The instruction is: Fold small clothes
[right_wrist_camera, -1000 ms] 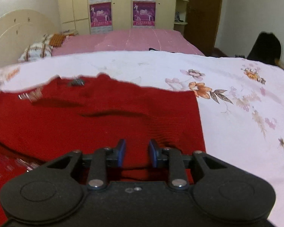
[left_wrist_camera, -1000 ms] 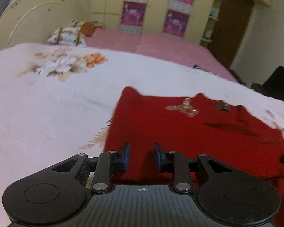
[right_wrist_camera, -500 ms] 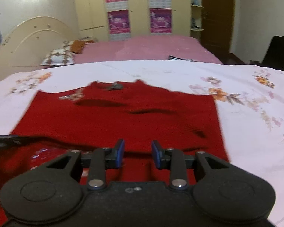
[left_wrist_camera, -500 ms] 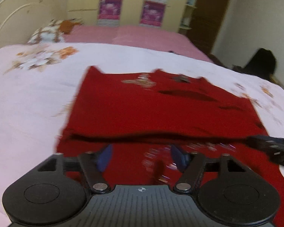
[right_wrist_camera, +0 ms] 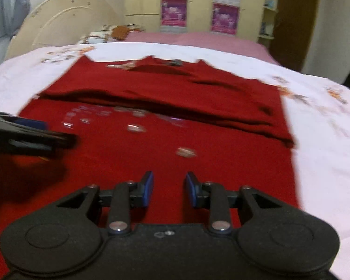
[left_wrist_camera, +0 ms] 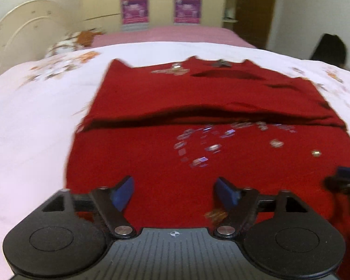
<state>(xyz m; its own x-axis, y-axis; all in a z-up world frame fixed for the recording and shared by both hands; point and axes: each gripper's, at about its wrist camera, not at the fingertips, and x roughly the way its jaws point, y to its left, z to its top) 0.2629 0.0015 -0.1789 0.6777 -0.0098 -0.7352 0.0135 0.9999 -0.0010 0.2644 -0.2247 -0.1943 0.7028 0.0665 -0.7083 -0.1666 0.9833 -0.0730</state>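
A small red knit garment (left_wrist_camera: pixel 198 154) with shiny sequins lies flat on the white floral bedsheet (left_wrist_camera: pixel 30 126). Its far part is folded toward me, with a fold edge across the middle. My left gripper (left_wrist_camera: pixel 175 192) is open wide and empty, above the garment's near left part. My right gripper (right_wrist_camera: pixel 169 191) is open and empty, above the near right part of the garment (right_wrist_camera: pixel 175 121). Each gripper shows at the edge of the other's view, the right one (left_wrist_camera: pixel 345 182) and the left one (right_wrist_camera: pixel 30 135).
A cream headboard (right_wrist_camera: pixel 65 21) and pillows (right_wrist_camera: pixel 98 37) stand at the far left. A pink bedspread (left_wrist_camera: pixel 175 32) lies beyond the sheet. Wardrobe doors with purple posters (right_wrist_camera: pixel 175 11) line the back wall. A dark bag (left_wrist_camera: pixel 331 49) sits at the right.
Both grippers have pulled back toward me from the far fold, showing the sequined near part. The left jaws opened wide. The right jaws stay apart.
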